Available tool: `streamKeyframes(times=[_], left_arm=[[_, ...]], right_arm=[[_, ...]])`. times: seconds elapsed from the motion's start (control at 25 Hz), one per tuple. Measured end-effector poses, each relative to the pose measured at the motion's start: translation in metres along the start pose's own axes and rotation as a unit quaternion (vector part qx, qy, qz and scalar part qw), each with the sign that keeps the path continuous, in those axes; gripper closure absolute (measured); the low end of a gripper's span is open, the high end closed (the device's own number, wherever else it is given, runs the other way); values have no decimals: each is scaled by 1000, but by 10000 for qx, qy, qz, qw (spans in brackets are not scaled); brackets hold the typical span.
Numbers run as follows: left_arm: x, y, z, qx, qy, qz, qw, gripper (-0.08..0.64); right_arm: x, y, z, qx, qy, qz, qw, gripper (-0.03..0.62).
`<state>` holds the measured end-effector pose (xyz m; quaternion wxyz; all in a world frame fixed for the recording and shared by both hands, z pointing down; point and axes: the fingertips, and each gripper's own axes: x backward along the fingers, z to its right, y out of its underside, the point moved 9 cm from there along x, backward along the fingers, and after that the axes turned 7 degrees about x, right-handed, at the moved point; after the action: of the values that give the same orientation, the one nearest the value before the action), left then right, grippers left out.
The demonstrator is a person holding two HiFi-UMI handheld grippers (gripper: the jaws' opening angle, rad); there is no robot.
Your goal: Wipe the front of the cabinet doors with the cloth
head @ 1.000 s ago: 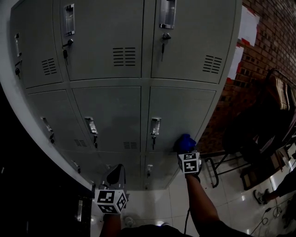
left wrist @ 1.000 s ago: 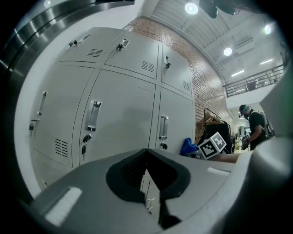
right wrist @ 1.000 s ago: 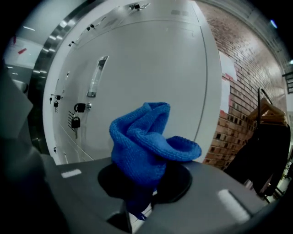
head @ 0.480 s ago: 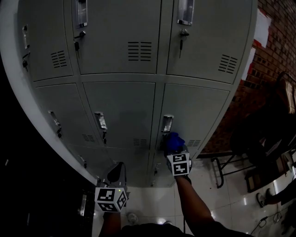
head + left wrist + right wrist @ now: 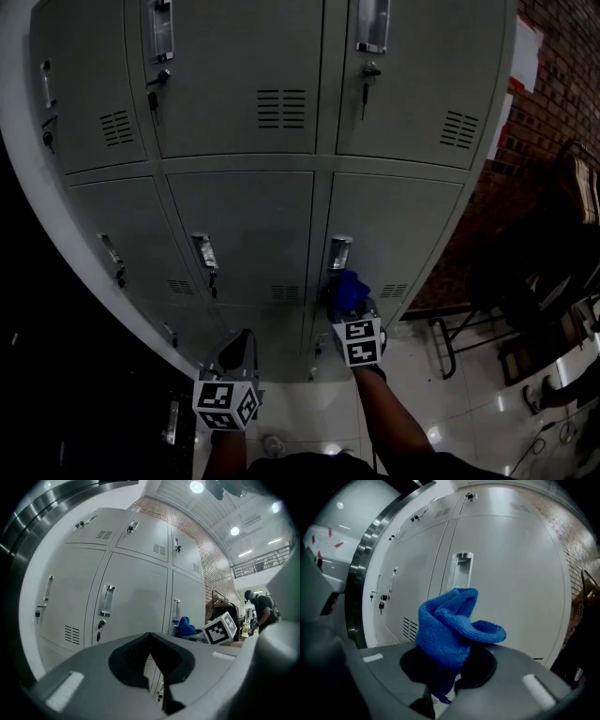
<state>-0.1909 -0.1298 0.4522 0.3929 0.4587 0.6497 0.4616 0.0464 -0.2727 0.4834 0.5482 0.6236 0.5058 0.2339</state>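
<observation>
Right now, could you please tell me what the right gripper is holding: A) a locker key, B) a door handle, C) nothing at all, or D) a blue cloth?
D: in the right gripper view, the right gripper has its jaws shut on a bunched blue cloth.

The cloth [image 5: 450, 630] is blue, knitted and bunched into a lump. Its lower end is pinched between the jaws of the right gripper [image 5: 443, 693], and the rest stands up past their tips, one fold flopping right. The cabinet doors [image 5: 511, 588] are grey metal, shut, with slotted vents, and stand close ahead of that gripper. Whether the cloth touches them cannot be told.
</observation>
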Motion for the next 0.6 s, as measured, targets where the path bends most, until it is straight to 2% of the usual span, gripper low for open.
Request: streamKeyframes(times=[0.36,0.6], left_arm=[[-11,-5,17,-148,266,7,9995,543],[-14,-11,27,-194,387,73,9990,543]], right_arm=[[84,-30,-3,44,92,723,9973,511],[138,-35,-7,113,65,1122,9936,511]])
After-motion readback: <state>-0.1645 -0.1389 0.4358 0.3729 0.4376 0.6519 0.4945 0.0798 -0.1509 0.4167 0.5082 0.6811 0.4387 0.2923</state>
